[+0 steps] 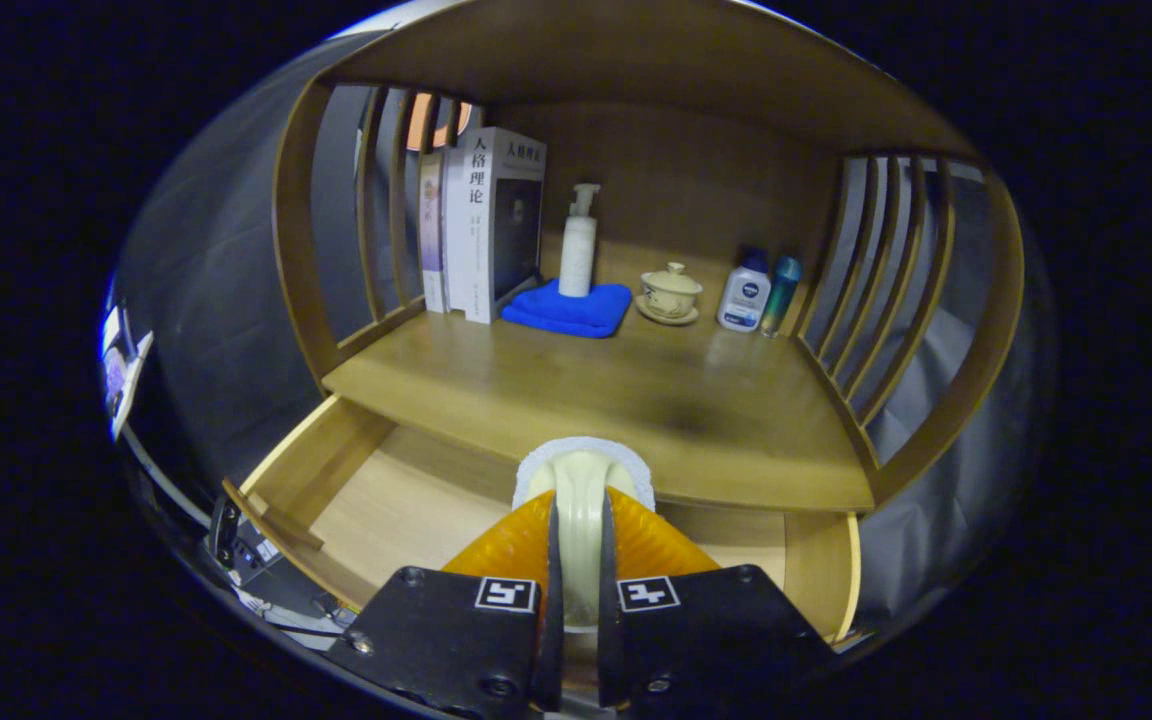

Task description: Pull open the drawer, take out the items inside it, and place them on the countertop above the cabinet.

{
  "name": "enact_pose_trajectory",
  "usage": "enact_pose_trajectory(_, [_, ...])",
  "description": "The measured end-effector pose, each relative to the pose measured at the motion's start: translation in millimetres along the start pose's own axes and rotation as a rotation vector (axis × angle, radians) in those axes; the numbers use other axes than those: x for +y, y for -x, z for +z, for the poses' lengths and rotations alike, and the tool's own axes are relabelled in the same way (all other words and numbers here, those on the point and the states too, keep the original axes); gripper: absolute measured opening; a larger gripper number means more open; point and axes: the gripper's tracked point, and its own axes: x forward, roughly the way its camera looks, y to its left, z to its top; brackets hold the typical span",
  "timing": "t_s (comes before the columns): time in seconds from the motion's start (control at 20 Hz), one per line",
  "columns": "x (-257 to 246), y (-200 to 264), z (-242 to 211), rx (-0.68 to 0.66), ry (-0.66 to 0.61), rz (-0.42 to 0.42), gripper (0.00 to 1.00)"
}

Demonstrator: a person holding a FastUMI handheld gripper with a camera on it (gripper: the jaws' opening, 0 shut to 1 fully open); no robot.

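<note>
— Closest to the lens, what are you holding?

— Both my fingers (576,575) press on a cream-coloured handle, narrow and rounded at the top, caught edge-on between them. It belongs to a brush or sponge tool (581,478): behind the handle sits a white, rough-textured pad that shows as a pale rim around its top. I cannot tell exactly what kind of tool it is.

— And where is that relative to the drawer?

— I hold it above the open drawer (406,500), which is pulled out below the countertop. Its pale wooden floor shows on both sides of my fingers, with its left wall running toward me and its right wall close beside my right finger.

— What lies beyond?

— Just ahead of the tool is the front edge of the wooden countertop (636,400). Well beyond, along the back wall, stand two or three upright books (481,225) at the left. Beside them lies a folded blue cloth (568,310) with a white pump bottle (578,245) standing on it. To the right of that is a lidded tea bowl (670,291) on a saucer, then a white lotion bottle (744,295) with a dark cap, touching or just beside a slim teal bottle (781,295).

— And the sides?

— Curved wooden slats (881,300) close the cabinet at left and right.
</note>
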Motion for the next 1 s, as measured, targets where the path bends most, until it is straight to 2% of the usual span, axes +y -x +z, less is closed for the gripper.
enact_pose_trajectory(0.45, [-12.3, -50.2, 56.2, 0.046, -0.127, -0.014, 0.17])
enact_pose_trajectory(0.65, [-13.5, -70.9, 62.4, 0.075, -0.172, -0.02, 0.17])
enact_pose_trajectory(0.85, [-16.4, -85.5, 70.1, 0.053, -0.174, -0.042, 0.17])
enact_pose_trajectory(1.0, [-16.4, -94.9, 71.9, 0.038, -0.202, -0.028, 0.17])
